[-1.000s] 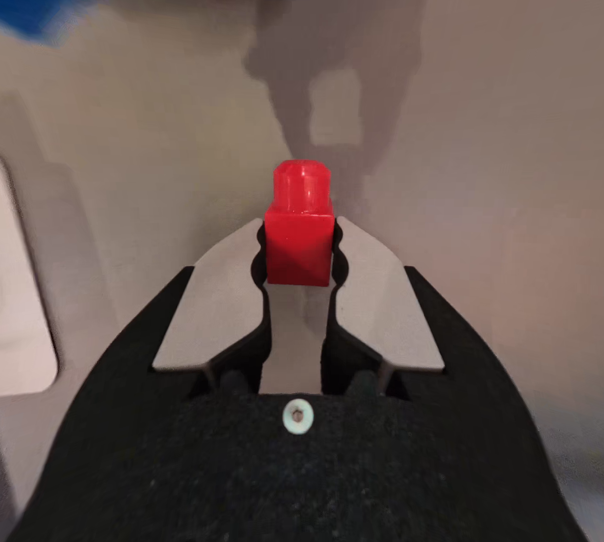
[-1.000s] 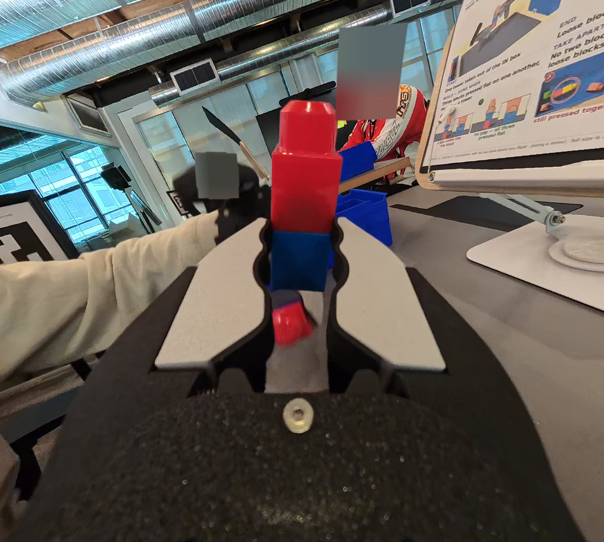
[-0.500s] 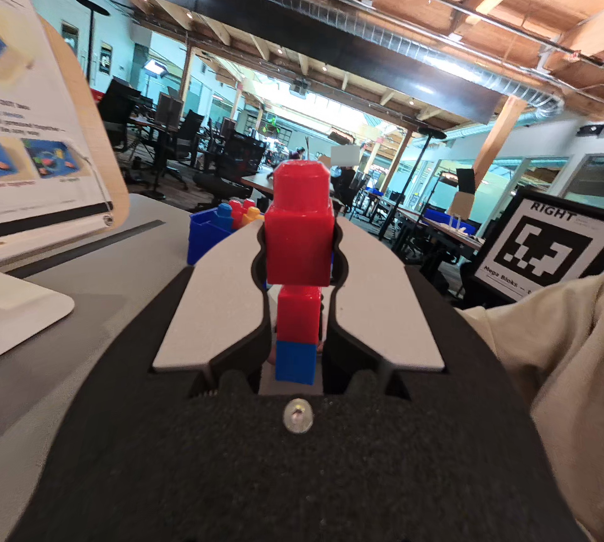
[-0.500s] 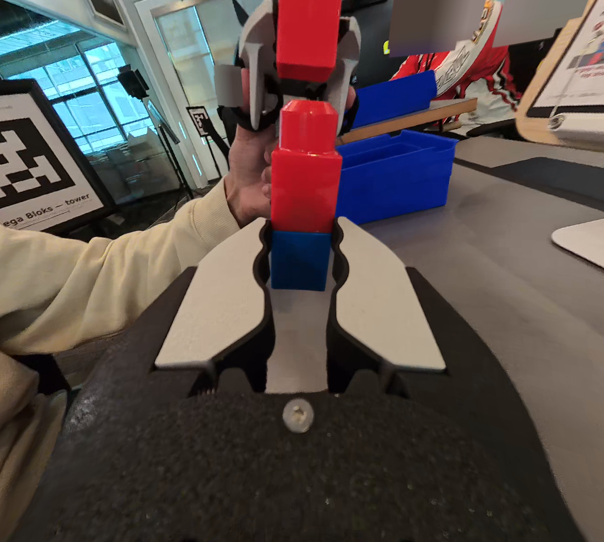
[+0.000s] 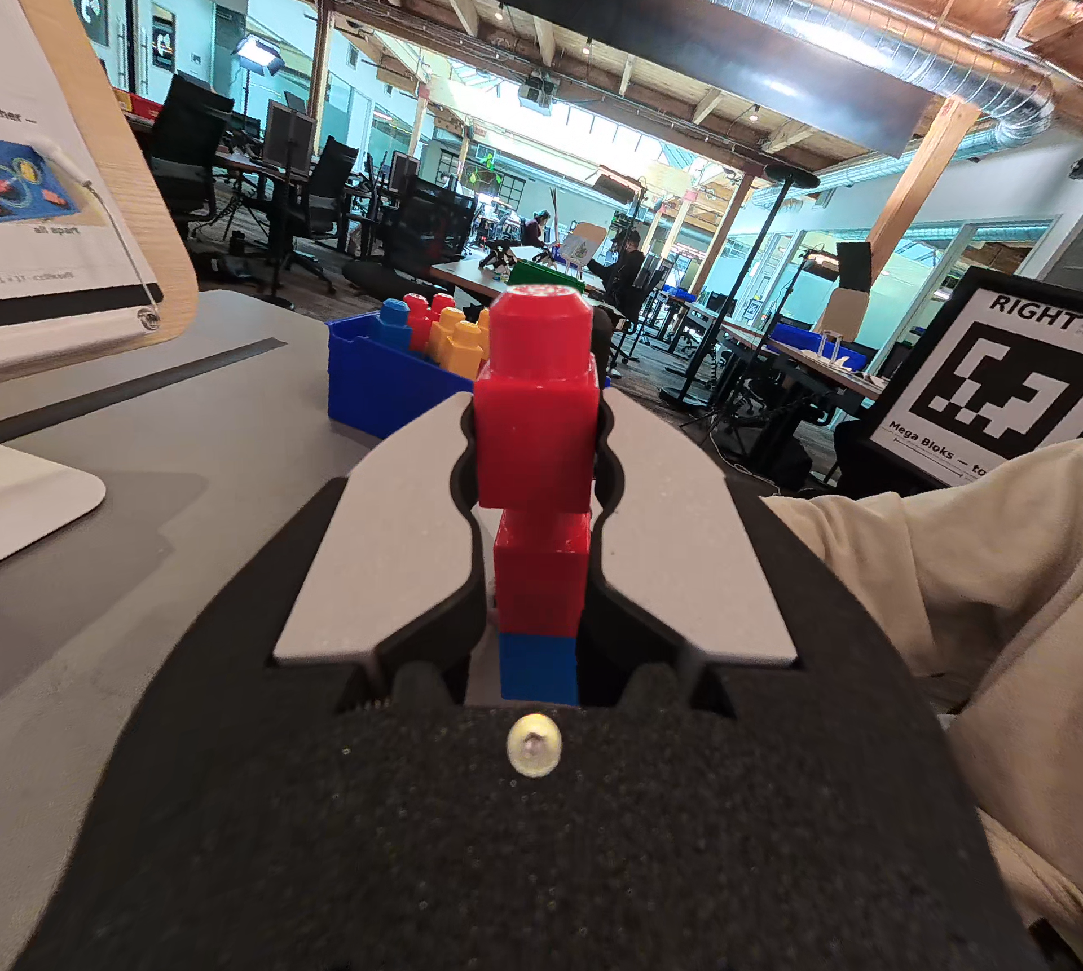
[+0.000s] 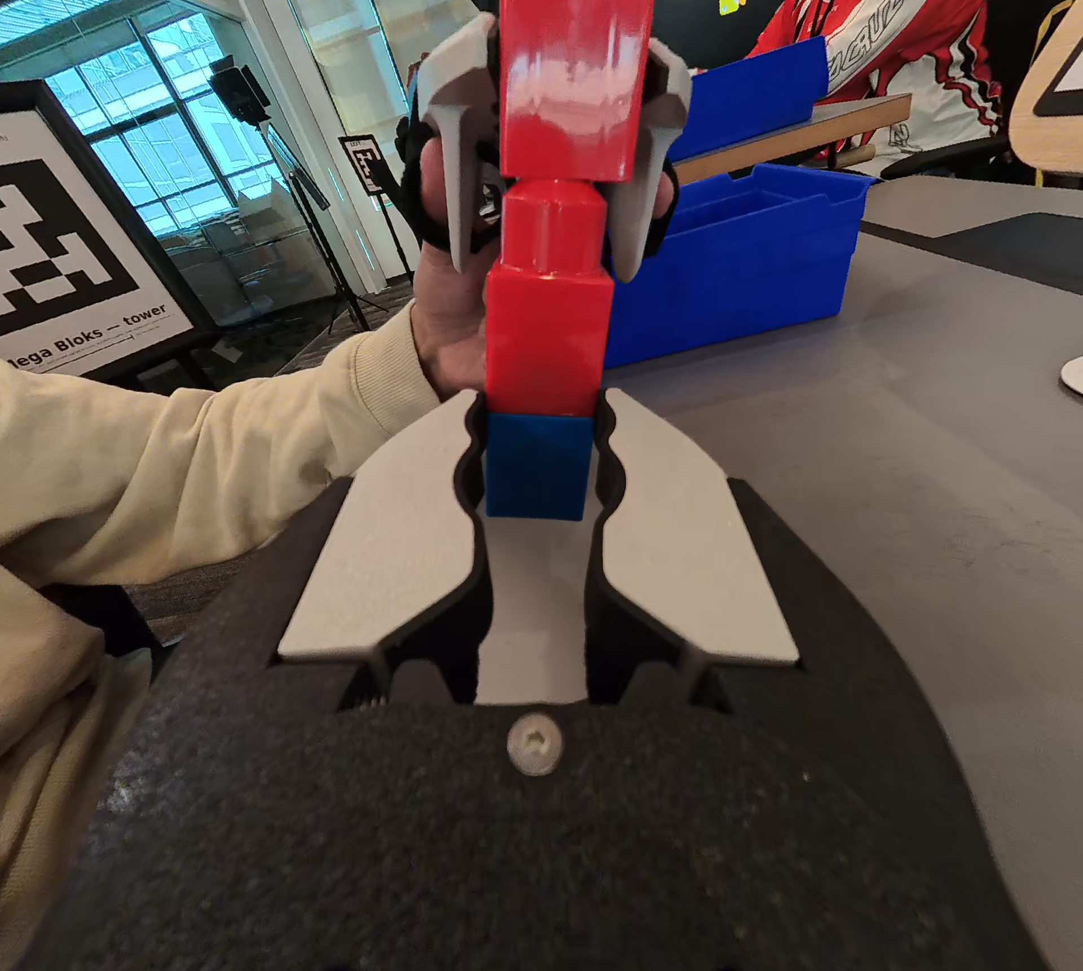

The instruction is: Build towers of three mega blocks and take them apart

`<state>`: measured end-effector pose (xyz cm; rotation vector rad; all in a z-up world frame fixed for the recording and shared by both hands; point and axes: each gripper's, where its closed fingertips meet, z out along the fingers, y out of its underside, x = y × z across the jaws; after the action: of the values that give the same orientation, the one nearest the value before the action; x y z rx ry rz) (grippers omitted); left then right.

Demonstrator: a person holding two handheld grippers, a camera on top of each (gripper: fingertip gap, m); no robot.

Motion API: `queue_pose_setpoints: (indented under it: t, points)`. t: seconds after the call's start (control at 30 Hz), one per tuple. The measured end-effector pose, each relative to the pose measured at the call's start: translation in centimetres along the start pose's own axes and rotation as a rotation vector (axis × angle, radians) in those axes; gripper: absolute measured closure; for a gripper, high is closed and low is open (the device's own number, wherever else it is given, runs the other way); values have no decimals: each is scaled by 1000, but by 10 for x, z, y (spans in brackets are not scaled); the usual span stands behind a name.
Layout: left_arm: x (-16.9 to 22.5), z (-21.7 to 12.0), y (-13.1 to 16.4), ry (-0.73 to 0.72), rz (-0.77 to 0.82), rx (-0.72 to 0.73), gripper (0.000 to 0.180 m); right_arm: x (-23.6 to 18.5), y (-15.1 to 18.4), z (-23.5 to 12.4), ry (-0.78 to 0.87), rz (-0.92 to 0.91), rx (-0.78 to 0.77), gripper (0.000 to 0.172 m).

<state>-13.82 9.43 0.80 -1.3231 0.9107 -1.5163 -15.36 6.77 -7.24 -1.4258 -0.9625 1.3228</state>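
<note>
Beyond left claw (image 5: 536,445) pinching top red block (image 5: 536,439), right claw (image 6: 536,462) pinching blue block (image 6: 536,465): blue bin (image 5: 381,386) of blocks.

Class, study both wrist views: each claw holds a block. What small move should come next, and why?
Probably press the top red block, gripped by the left claw, straight down. The stud of the middle red block still shows beneath it, so it is not seated. The right claw grips the blue block at the base, bracing the stack.

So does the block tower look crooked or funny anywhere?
Yes: the top red plastic block isn't pushed fully down. The stud of the middle red block still shows between them. That block sits flush on the blue block.
</note>
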Motion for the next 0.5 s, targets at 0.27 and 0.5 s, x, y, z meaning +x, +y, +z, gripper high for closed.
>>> queue_pose_setpoints:
  t: [0.27,0.5]
  points:
    - [-2,4,10,-11,15,-51,144,1,1,1,2,17,-7,137]
    - [-4,6,12,-2,-9,-35,144,0,-9,-4,-27,72,68,137]
